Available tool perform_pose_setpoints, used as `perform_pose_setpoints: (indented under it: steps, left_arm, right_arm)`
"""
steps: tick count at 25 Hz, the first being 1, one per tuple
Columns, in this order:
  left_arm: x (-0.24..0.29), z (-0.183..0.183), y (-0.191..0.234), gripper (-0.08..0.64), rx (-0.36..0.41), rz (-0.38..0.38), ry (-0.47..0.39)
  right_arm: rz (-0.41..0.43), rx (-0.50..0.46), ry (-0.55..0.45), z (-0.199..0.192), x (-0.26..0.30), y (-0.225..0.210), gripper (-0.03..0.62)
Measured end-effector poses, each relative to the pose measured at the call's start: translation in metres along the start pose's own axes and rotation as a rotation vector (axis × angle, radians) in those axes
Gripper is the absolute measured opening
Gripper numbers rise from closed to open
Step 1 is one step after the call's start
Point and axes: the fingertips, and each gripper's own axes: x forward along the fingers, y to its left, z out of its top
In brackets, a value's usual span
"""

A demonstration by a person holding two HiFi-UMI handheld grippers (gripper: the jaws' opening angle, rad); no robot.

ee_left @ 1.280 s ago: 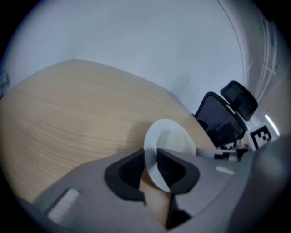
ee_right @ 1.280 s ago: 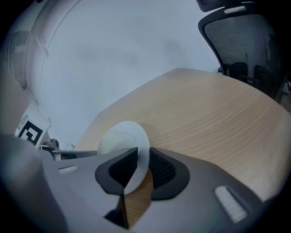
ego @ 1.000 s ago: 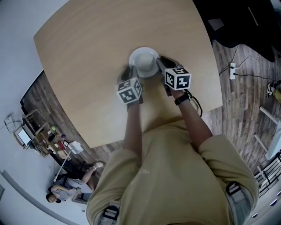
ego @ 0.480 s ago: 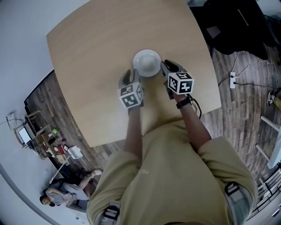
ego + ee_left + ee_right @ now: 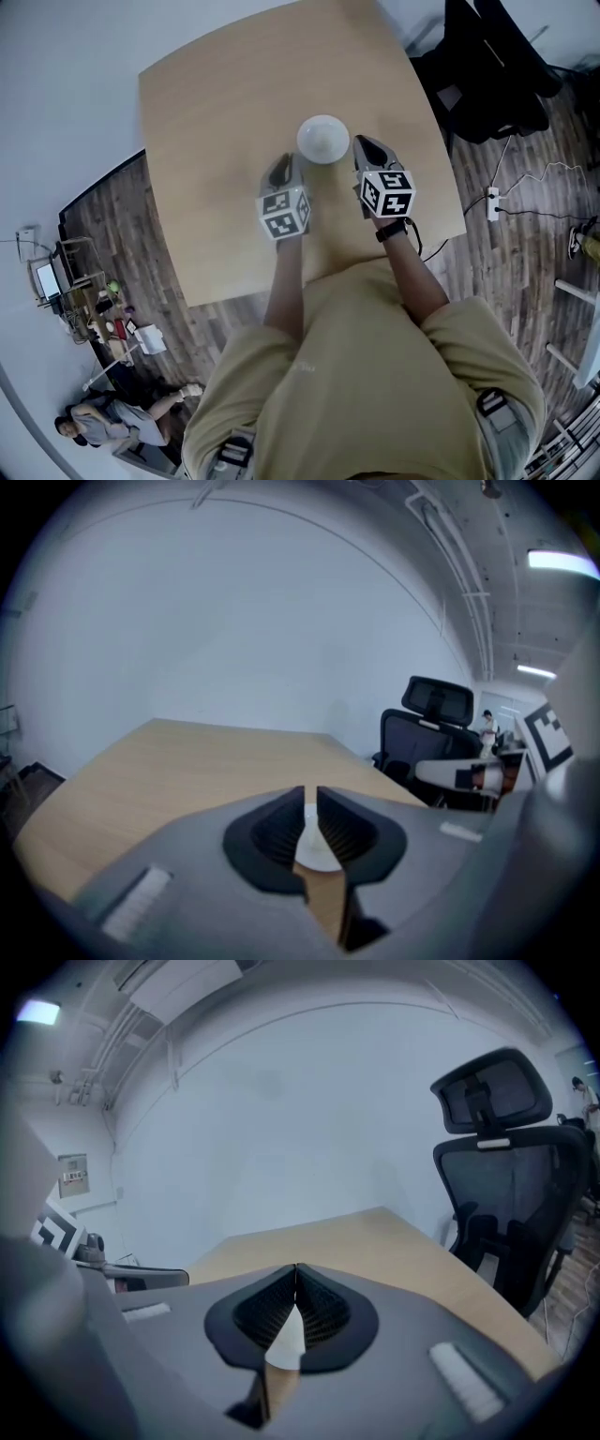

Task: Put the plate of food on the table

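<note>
Head view: plate (image 5: 322, 139) flat mid-desk (image 5: 225, 112), left tool (image 5: 281, 167) and right tool (image 5: 364, 145) just beside, off it. Left gripper view: narrow gap, closing on nothing. Right gripper view: pressed together, empty. Placing apparently done; only withdrawal left.

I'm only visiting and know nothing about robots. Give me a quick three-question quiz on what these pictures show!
1. True or false: the right claw grips the white plate.
2. The plate rests on: A a tray, B the wooden table, C a shelf.
3. Fill in: the right claw's jaws are ___.
Key: 1 false; 2 B; 3 shut.
</note>
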Motion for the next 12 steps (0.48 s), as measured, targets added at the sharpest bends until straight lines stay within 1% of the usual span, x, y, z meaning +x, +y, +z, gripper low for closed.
perform_pose_setpoints:
  steps: [7,12]
  left_arm:
    - [-0.069,0.029,-0.005,0.014,0.041,0.014,-0.171]
    - [-0.104,0.037,-0.009,0.002,0.062,0.003,-0.243]
  right_arm:
    - [-0.006,-0.115,-0.125,0.021,-0.052,0.042,0.005]
    - [-0.012,-0.175,-0.186,0.027,-0.078,0.068,0.005]
